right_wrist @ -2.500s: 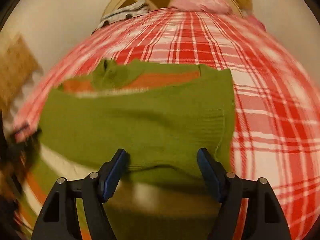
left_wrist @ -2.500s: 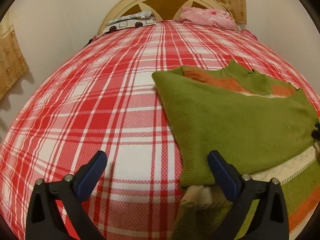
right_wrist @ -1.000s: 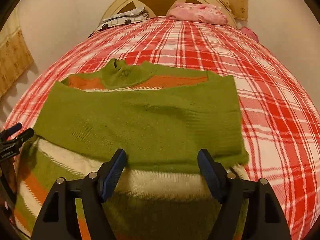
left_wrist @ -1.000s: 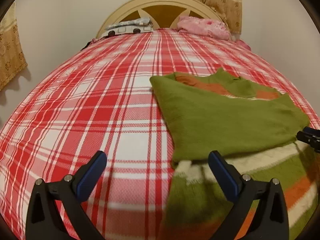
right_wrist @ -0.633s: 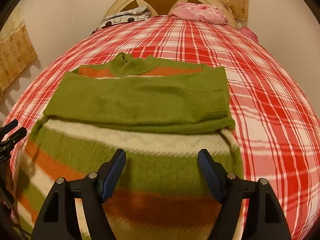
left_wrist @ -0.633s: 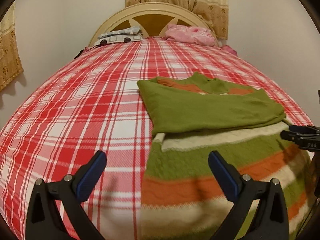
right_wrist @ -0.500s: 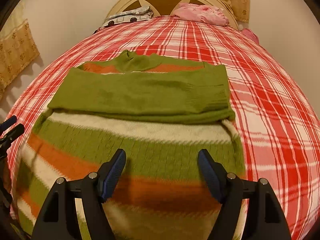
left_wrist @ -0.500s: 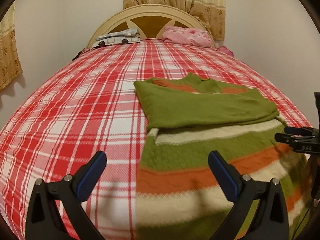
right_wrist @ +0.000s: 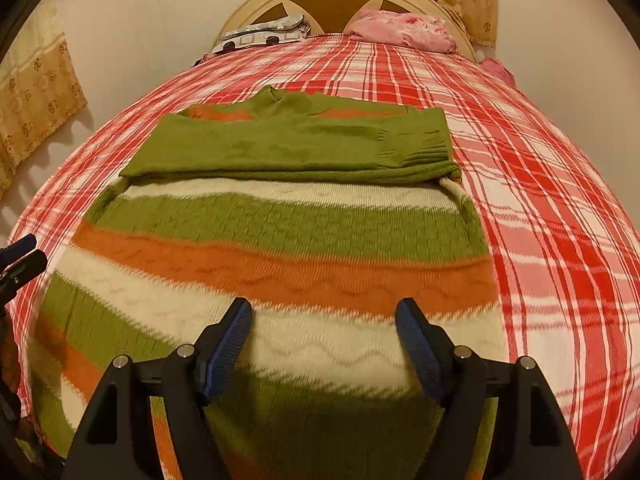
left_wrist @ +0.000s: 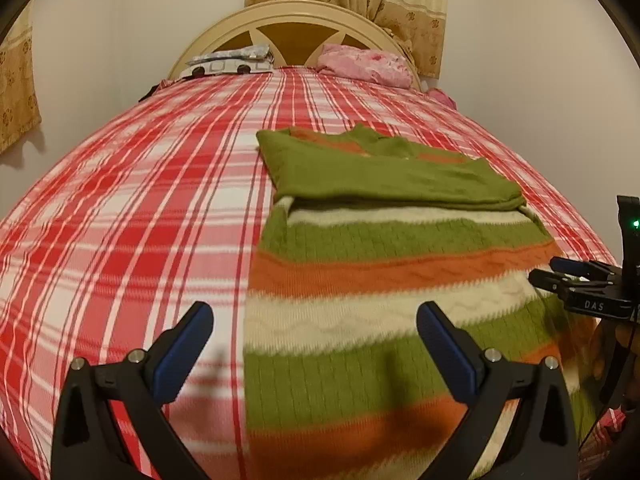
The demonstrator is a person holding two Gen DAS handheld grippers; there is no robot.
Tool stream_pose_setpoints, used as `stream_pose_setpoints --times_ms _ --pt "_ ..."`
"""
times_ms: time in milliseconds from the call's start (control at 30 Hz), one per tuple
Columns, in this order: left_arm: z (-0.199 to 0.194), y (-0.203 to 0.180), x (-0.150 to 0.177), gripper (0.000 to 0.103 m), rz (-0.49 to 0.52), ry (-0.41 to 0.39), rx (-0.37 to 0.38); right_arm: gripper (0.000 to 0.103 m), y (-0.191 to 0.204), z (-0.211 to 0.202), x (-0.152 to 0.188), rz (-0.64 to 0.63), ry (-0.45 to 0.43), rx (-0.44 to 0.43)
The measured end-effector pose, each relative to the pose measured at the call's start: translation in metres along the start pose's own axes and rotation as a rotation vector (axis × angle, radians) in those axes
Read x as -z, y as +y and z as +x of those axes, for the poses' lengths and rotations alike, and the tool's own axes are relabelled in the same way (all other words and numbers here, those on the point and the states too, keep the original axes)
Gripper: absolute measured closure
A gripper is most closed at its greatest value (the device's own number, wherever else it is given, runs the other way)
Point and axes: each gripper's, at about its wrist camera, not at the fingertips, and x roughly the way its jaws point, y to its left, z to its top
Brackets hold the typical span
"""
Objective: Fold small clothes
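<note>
A striped sweater (right_wrist: pixel 280 248) lies flat on the plaid bed (left_wrist: pixel 120 208), toward its right edge, with green sleeves (right_wrist: pixel 288 148) folded across the chest. Both the left gripper (left_wrist: pixel 316 344) and right gripper (right_wrist: pixel 324 336) hover over its lower part, jaws spread wide, holding nothing.

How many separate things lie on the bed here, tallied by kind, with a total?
Striped sweater, sleeves folded across the chest: 1
Pink pillow at the headboard: 1
Grey-and-white patterned pillow at the headboard: 1
Small pink item at the bed's far right edge, too small to name: 1
Total: 4
</note>
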Motion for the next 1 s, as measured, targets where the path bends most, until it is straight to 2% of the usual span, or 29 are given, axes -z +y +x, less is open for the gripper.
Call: stream_pose_setpoints --times_ms 533,1000 --pt "-0.026 0.011 0.050 0.000 -0.038 0.041 -0.010 0.028 0.014 -0.027 0.041 -0.036 0.001 0.003" --pt "-0.053 0.007 0.073 0.000 -0.027 0.045 -0.012 0.028 0.018 -0.048 0.073 -0.038 -0.001 -0.002"
